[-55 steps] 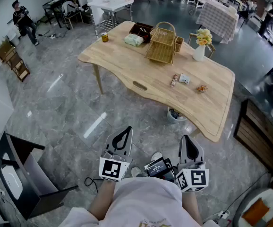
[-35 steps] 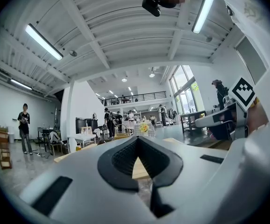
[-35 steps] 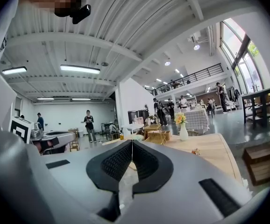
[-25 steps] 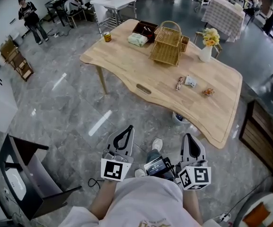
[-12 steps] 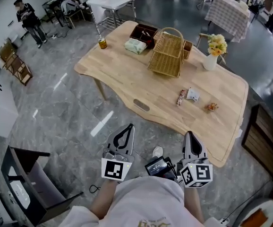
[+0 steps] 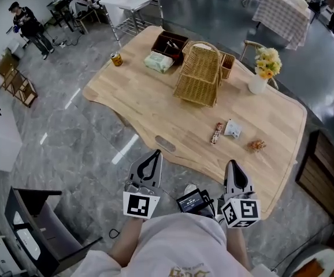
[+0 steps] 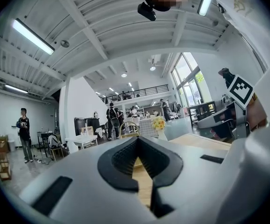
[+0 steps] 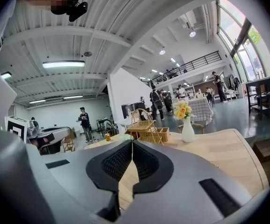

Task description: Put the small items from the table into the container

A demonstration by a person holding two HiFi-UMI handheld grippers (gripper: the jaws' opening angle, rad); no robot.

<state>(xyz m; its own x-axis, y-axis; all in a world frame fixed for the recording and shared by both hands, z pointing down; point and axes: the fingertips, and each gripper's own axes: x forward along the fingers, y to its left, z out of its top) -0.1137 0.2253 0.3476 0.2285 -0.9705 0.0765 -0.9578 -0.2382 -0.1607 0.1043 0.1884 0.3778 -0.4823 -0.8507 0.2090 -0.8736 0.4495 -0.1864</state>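
Three small items lie on the wooden table near its right front: a brown snack bar, a white packet and a small orange-brown piece. A wicker basket with a tall handle stands behind them; the right gripper view also shows this basket. My left gripper and right gripper are held side by side over the floor, just short of the table's front edge. Both are shut with nothing in them. The left gripper and right gripper point at the table.
A vase of yellow flowers stands at the table's back right. A can, a tissue pack, a dark tray and a small wicker box sit at the back. A person stands far left. A dark cabinet is lower left.
The table has come closer and now fills more of the head view. Both grippers have advanced toward its front edge. Their jaws stayed shut.
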